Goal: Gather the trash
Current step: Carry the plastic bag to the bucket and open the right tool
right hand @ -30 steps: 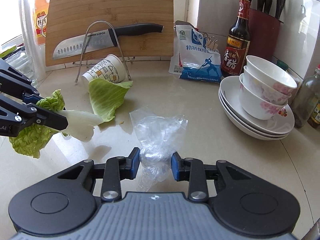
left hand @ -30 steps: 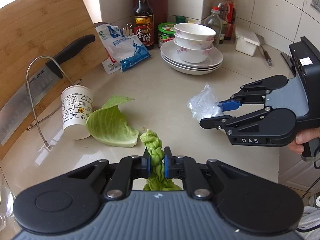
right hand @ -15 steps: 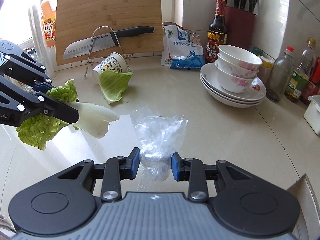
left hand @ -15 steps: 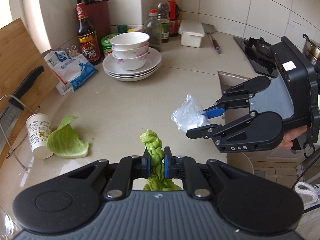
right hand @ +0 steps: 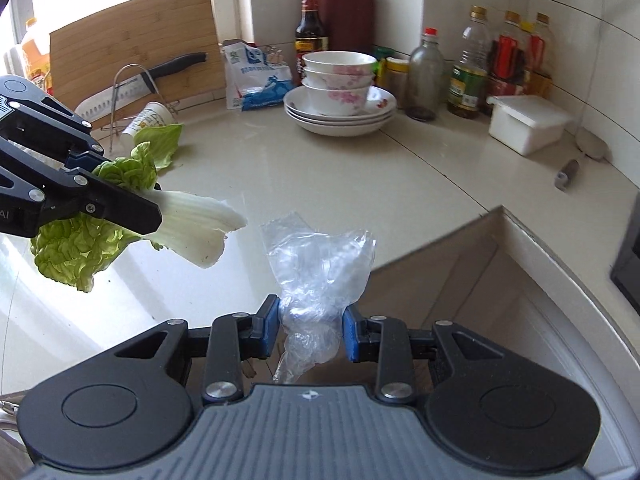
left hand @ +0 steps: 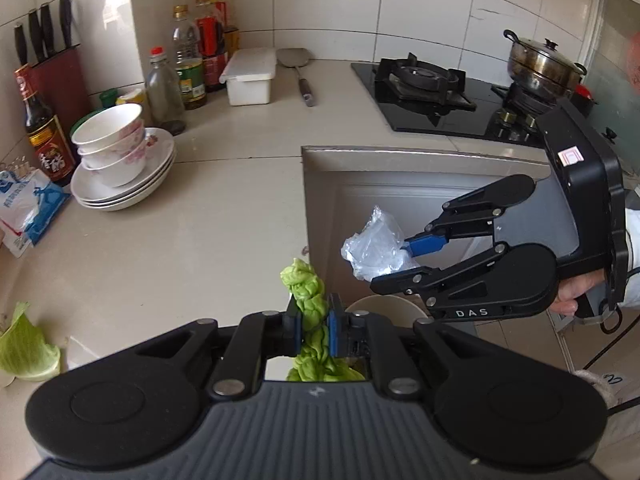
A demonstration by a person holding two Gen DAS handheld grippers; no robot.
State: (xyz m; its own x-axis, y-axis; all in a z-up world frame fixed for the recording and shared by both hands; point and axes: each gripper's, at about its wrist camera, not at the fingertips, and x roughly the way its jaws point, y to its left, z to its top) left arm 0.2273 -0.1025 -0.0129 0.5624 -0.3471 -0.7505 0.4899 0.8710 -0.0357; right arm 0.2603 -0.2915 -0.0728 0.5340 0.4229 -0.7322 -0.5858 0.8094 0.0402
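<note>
Two pieces of trash are held off the counter: a crumpled clear plastic bag [right hand: 320,276] is pinched between the blue pads of the right gripper [right hand: 310,330], and a limp leafy green with a white stalk [right hand: 120,216] is clamped tight in the left gripper [left hand: 313,322], whose jaws are drawn fully together on it. In the left wrist view the bag [left hand: 374,250] is seen at about three o'clock from the green [left hand: 308,300], hanging over the open corner where the counter [left hand: 200,240] ends, and a pale round rim [left hand: 390,306], judged to be a bin though mostly hidden, is glimpsed just below, at about four o'clock from the left jaws. So the pick-up of these two items is judged done, and only their release into a bin is left for them. More trash is still on the counter: a cabbage leaf [right hand: 162,142] and a tipped paper cup [right hand: 150,120] touching it are seen at about ten o'clock in the right wrist view, near the knife rack [right hand: 132,92] and cutting board [right hand: 132,36]. The stacked bowls and plates [right hand: 340,96], the bottles [right hand: 468,72] and the white lidded box [right hand: 528,122], off at twelve to two o'clock, are taken as kitchenware, not trash. The task is reckoned roughly half done, with a return for leaf and cup still owed.
</note>
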